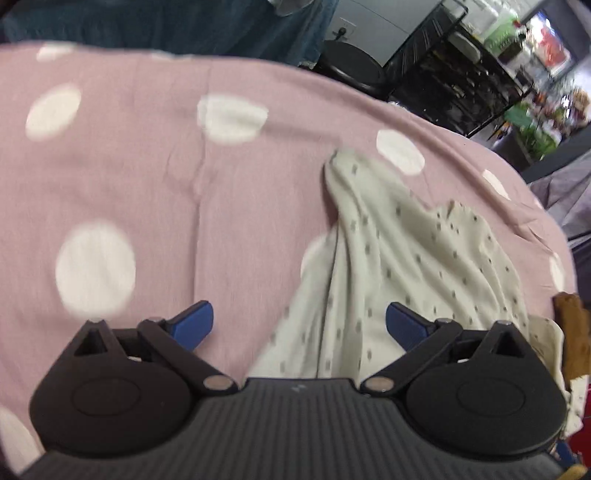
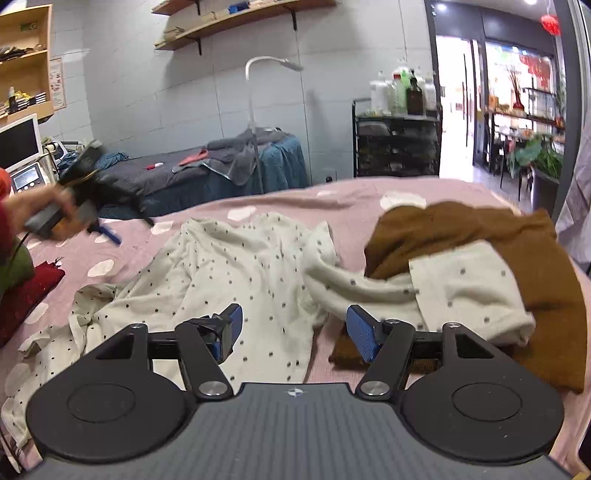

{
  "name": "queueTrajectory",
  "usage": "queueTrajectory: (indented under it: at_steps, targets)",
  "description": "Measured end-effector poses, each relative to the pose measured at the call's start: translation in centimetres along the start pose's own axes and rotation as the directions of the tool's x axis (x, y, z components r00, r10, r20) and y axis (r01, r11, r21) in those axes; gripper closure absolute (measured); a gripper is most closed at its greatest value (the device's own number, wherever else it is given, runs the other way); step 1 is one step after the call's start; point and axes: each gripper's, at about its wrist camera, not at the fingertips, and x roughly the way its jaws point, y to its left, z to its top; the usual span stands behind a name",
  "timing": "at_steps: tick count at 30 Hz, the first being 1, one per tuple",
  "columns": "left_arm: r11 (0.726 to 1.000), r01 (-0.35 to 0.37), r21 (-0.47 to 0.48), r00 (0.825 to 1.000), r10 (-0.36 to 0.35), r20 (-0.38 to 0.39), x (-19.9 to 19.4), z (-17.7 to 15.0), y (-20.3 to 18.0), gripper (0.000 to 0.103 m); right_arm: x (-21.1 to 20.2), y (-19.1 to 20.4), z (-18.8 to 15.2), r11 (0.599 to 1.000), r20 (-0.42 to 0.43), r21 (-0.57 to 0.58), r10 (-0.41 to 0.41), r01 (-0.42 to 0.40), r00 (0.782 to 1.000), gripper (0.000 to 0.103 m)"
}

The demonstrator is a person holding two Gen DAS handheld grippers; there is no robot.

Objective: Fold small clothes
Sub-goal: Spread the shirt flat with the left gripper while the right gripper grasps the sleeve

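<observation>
A pink bedsheet with white dots (image 2: 332, 199) covers the near bed, and behind it stand a white floor lamp (image 2: 255, 110), a black trolley with bottles (image 2: 397, 144) and wooden wall shelves (image 2: 236, 22).

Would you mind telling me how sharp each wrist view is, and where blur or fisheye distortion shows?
Left wrist view: motion-smeared throughout; the dots on the pink sheet and the cream spotted garment look soft, and the bed edge bows strongly. Right wrist view: mostly sharp on the cream garment and brown garment; the left gripper at the far left is blurred; the bright doorway washes out.
</observation>
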Motion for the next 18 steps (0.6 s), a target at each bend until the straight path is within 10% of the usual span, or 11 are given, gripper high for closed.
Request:
queueTrajectory:
  at_steps: [8, 13, 18]
  targets:
    - [0.997, -0.055, 0.057, 0.998, 0.054, 0.019, 0.8, -5.1, 2.0, 0.053, 0.4, 1.0, -0.7, 0.998, -0.027, 0.037, 0.044, -0.043, 0.999, 0.001]
    - [0.982, -0.084, 0.168, 0.996, 0.078, 0.041, 0.9, -5.8, -1.6, 0.097, 0.1, 1.9, -1.0, 1.000, -0.029, 0.003, 0.031, -0.031, 0.999, 0.001]
    - [0.953, -0.292, 0.080, 0.932, 0.265, 0.248, -3.5, -5.2, 0.1, 0.097, -0.4, 1.6, -1.0, 1.000, -0.029, 0.005, 0.010, -0.010, 1.000, 0.001]
